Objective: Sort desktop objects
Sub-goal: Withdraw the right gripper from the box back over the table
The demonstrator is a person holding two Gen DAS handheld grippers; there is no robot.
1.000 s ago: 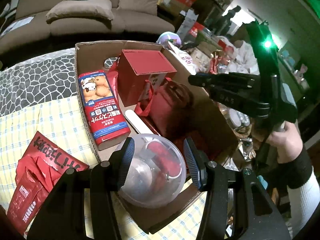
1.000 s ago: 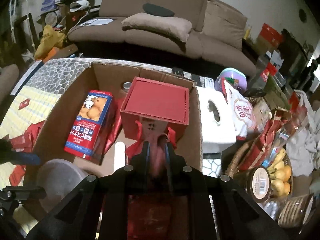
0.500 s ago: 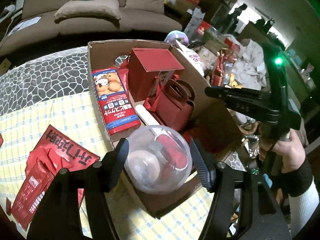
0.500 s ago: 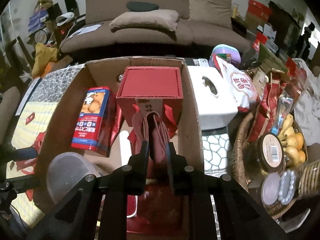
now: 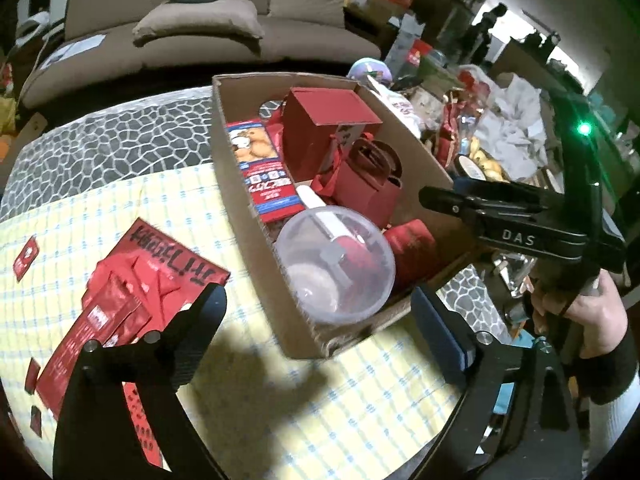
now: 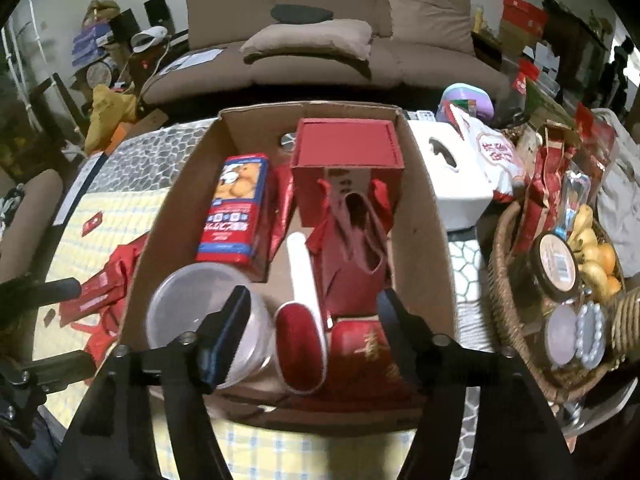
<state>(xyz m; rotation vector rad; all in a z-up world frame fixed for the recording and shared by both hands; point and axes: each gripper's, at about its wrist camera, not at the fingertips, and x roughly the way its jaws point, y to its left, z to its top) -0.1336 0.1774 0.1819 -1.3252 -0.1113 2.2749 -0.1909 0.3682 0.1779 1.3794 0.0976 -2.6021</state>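
1. The left gripper hangs over the near end of the cardboard box, its fingers spread wide and grasping nothing.
2. The right gripper hovers above the same box, tilted down into it, fingers released and well apart.
3. In the left wrist view the right gripper reaches in from the right side, level above the box, held by a bare hand.
4. A clear plastic bowl sits in the box's near corner.
5. Beside it lie a white-handled lint roller, a red gift bag, a cookie box and a red square box.
6. Red packets lie on the checked cloth left of the box.
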